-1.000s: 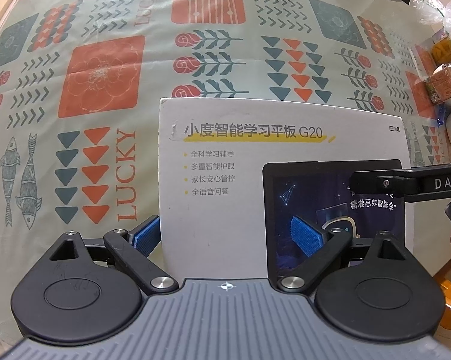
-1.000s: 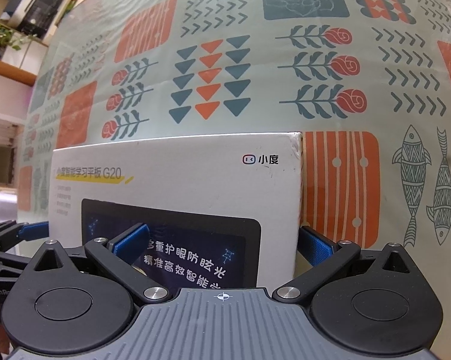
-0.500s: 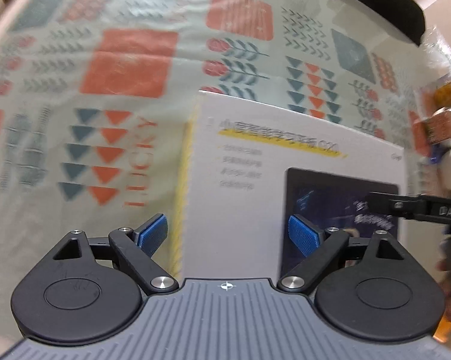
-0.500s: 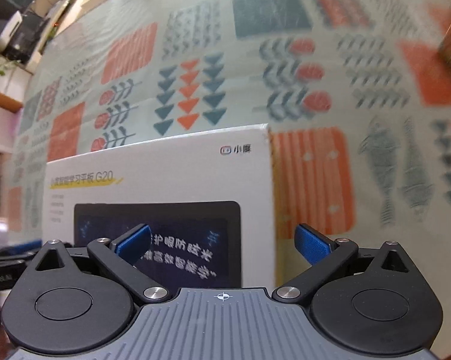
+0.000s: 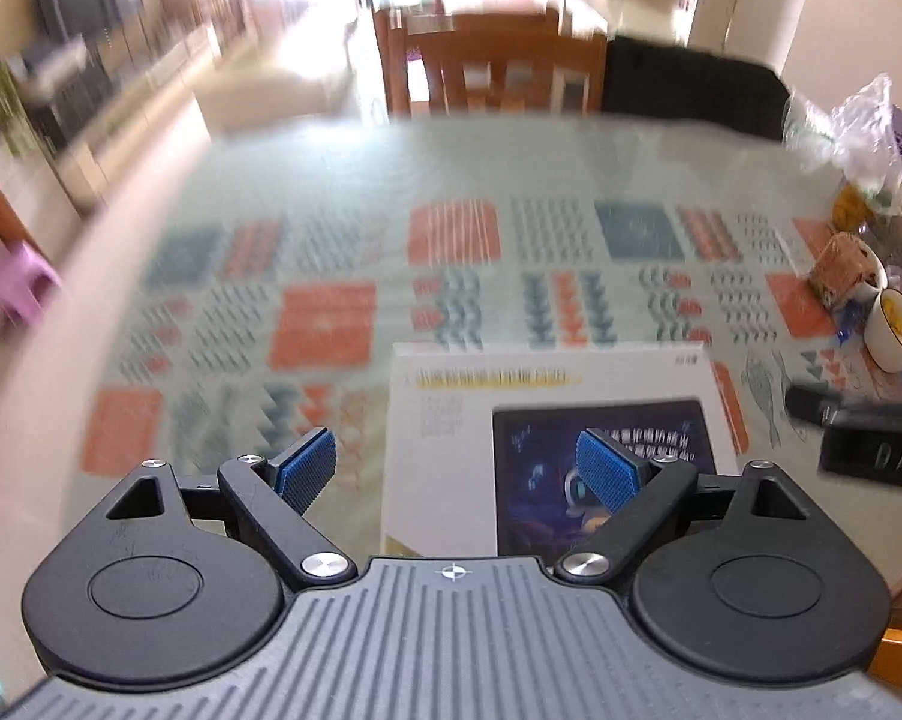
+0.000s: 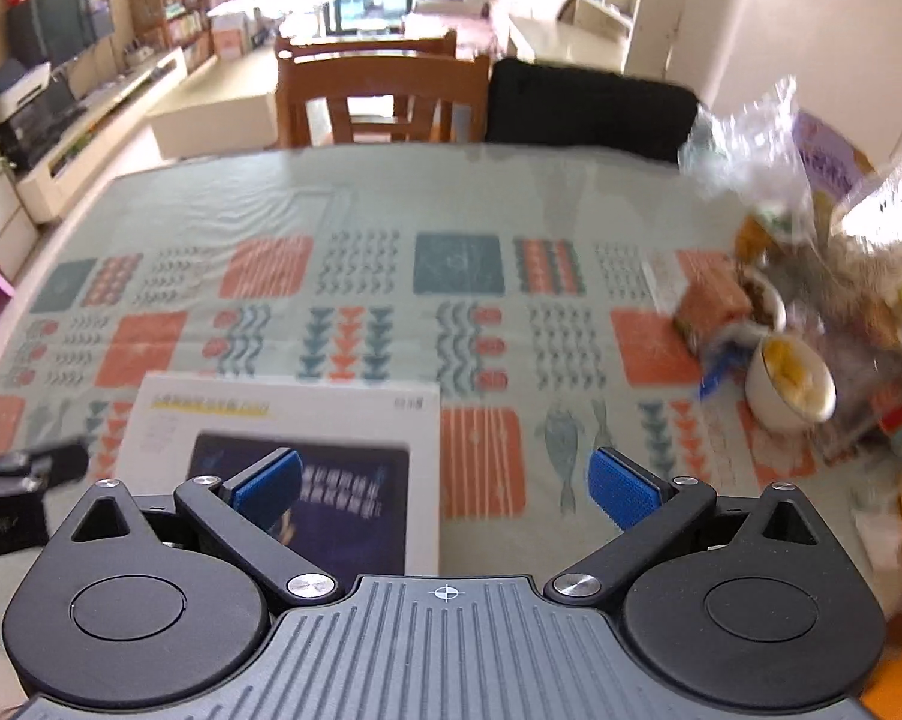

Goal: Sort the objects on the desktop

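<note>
A: Both grippers just pulled back & tipped up. A sec ago they straddled the flat white cardboard tablet box (image 5: 547, 414), cams nearly on top of it; now you see the whole room.

B: Holding anything?

A: No. Left gripper (image 5: 454, 468) spread wide, nothing between the blue pads (image 5: 304, 468). Right gripper (image 6: 445, 483) same, released, empty.

B: And the box?

A: Flat on the patterned tablecloth (image 6: 355, 276), near edge, just ahead of both. Before, each one had a box side between its pads; now they sit higher, apart from it.

B: So placed?

A: Prob. done w/ that item. Next likely the clutter on the right: white bowl (image 6: 790, 384), plastic bags (image 6: 769, 144), snacks.
</note>
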Available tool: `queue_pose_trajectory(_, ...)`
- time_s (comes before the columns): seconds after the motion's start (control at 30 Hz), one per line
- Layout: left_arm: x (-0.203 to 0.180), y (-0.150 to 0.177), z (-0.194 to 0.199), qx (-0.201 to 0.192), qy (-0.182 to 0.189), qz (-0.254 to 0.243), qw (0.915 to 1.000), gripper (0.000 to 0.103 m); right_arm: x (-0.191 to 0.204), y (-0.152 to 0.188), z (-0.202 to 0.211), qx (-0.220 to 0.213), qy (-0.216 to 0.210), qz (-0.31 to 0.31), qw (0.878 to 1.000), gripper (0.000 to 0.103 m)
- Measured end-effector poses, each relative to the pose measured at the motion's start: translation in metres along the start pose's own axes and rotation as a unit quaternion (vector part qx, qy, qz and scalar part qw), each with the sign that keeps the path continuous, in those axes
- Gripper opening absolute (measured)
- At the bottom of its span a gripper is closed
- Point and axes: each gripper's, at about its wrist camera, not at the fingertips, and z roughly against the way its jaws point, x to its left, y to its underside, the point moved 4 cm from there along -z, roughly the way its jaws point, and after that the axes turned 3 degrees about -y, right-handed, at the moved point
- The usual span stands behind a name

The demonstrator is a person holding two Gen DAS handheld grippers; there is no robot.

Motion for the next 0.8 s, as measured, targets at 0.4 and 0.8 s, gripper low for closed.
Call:
queue_pose_trajectory(0.4,-0.052,0.037,0.082,0.031,-0.013,-0.009,0.9994,0.103,-0.030,0.050,0.066,0.040,-0.002,-0.022,0.999,0.103)
queue_pose_trajectory(0.8,-0.059,0.093,0.119,0.072,-0.003,0.027,0.9970,0.103,-0.029,0.096,0.109,0.022,0.009,0.013,1.000,0.103)
